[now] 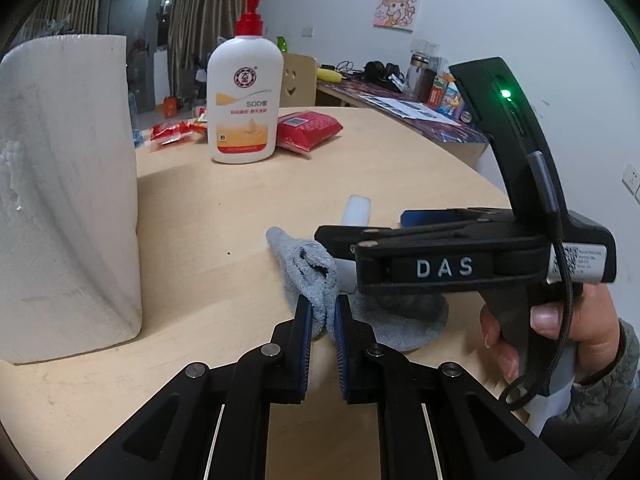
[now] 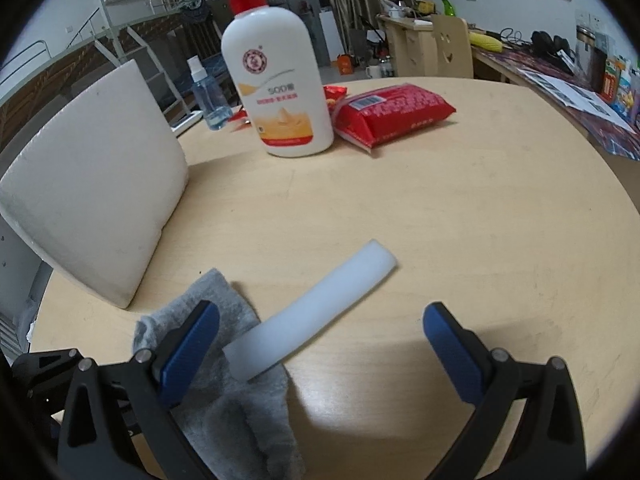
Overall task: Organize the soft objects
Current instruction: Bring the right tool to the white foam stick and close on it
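A: Where is the grey sock (image 1: 316,280)?

B: Low in the middle of the left wrist frame, on the wooden desk (image 1: 248,208). The left claw (image 1: 323,322) is nearly closed, its blue pads pinching a bunched fold of it.

A: And the right claw (image 2: 320,344)?

B: Spread wide, gripping nothing. In its own view the sock sits at lower left, under its left finger, with a white foam strip (image 2: 316,312) lying across the cloth, between the pads.

A: Anything else?

B: A lotion bottle (image 2: 276,80) and a red packet (image 2: 392,114) at the top, and a white foam block (image 2: 92,184) at left.
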A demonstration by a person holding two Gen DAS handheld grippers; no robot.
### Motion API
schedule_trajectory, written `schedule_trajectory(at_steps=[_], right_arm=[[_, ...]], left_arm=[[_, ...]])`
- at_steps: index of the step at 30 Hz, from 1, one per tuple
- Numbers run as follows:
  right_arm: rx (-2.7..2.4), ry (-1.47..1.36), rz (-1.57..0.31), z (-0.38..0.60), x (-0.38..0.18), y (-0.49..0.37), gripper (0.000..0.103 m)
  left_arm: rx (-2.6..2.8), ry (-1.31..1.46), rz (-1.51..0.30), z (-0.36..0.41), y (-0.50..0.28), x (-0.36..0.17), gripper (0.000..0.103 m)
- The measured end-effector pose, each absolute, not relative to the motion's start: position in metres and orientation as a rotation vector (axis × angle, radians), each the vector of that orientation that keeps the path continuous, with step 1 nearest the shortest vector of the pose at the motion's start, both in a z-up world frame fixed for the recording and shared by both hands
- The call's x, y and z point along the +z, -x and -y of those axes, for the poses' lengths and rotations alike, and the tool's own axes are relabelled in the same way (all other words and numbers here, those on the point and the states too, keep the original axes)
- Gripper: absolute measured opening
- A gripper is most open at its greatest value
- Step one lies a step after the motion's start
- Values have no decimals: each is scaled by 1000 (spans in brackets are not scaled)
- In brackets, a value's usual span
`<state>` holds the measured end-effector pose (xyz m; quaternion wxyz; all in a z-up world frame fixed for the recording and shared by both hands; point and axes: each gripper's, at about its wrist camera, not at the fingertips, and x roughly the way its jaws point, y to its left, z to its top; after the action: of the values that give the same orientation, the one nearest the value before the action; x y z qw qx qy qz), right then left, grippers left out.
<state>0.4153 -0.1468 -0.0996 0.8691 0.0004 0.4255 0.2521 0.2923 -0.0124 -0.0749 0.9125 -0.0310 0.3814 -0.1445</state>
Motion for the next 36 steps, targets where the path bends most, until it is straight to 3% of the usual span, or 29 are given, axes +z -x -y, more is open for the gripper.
schedule_trajectory(at_steps=[16,20,23,25,27,29,36], right_arm=[[533,-34,-854,158,-92,-414,103],[538,-40,-854,160,-93,-414,103],[536,-33,-864,158,-93,-417,103],[541,-23,-864,154,-93,-416,103],[546,-15,-862,152,-92,-415,103],[548,-19,-865,151,-92,-416,103],[532,-17,-886,148,-95,-416,103]], left_arm=[[-265,96,-827,14,-306,-79,16],[-235,99,-833,13,-309,-80,48],[-230,123,-823,9,-306,-79,49],[-229,118,-806,9,-305,-78,45],[-235,120,-812,9,-306,-79,16],[-243,120,-831,9,-307,-82,7],[-262,123,-770,7,-295,-72,6]])
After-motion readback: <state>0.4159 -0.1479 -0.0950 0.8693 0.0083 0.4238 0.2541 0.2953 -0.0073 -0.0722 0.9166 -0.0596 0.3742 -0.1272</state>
